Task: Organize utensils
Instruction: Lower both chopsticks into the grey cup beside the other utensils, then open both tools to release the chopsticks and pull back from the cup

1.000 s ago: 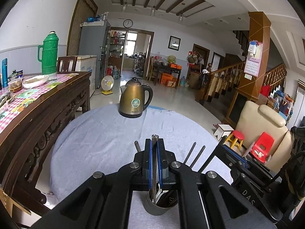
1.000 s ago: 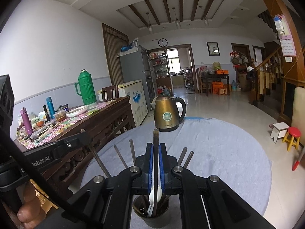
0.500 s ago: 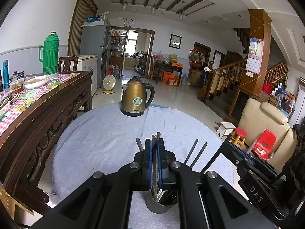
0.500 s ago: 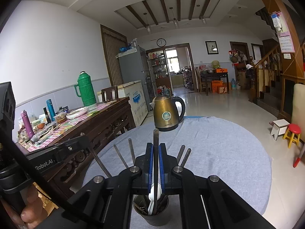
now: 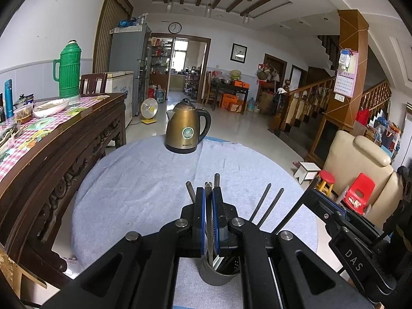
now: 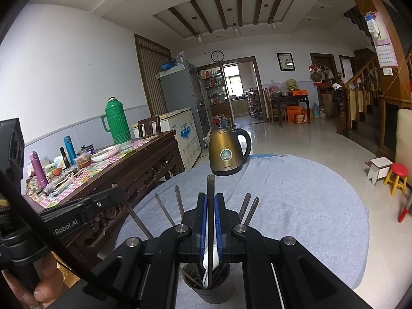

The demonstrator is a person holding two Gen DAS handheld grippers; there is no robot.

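On the far left I see the sideboard with its checked cloth, and the flask standing on it, well apart from my work. Right of it is the round table under a pale blue cloth, and the kettle sits at its far edge.

Near me, at the near edge of that table, stands the cup, a dark grey holder with several utensil handles sticking up and fanning out of it. In the left view my left gripper is right over the cup, its tongs pressed narrow on a thin metal handle that runs down into the cup; a second handle tip shows just beside the right finger. Two chopsticks lean out of the cup to the right. Further right, the black frame of my right gripper reaches in toward the cup.

In the right view my right gripper also stands over the cup, tongs narrow on a dark stick whose lower end is in the cup. A white spoon rests in the cup just below the fingers. At the left edge of this view a hand holds the left gripper.

Far right I see a red stool on the floor.
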